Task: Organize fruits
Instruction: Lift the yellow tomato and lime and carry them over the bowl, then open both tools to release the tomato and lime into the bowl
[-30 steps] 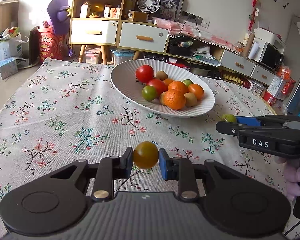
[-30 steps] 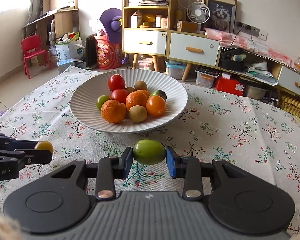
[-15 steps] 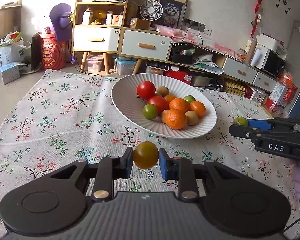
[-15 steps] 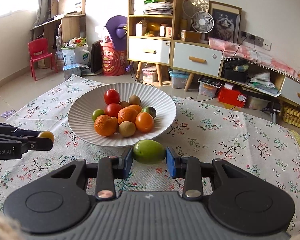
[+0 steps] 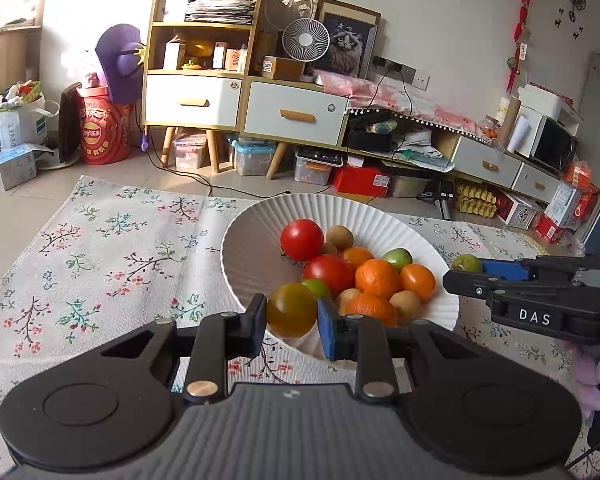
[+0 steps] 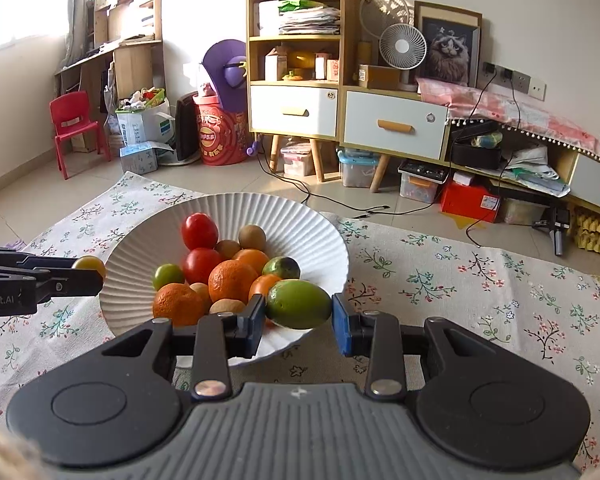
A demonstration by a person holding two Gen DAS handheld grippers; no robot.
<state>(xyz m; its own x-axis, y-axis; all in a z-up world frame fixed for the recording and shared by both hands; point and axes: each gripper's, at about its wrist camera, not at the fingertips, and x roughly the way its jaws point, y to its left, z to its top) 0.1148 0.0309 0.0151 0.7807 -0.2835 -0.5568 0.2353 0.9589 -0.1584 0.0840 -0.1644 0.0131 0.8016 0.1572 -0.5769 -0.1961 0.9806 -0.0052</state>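
A white ribbed plate holds red tomatoes, oranges, brown round fruits and green ones. My left gripper is shut on a yellow-green tomato and holds it over the plate's near left rim. My right gripper is shut on a green oval fruit over the plate's near right rim. Each gripper shows in the other's view, the right at the right edge, the left at the left edge.
The plate stands on a floral tablecloth. Beyond the table's far edge are a floor, a shelf unit with drawers, storage boxes and a red child's chair.
Both grippers have lifted and moved forward with their fruits, from above the cloth in front of the plate to over the plate's near rim.
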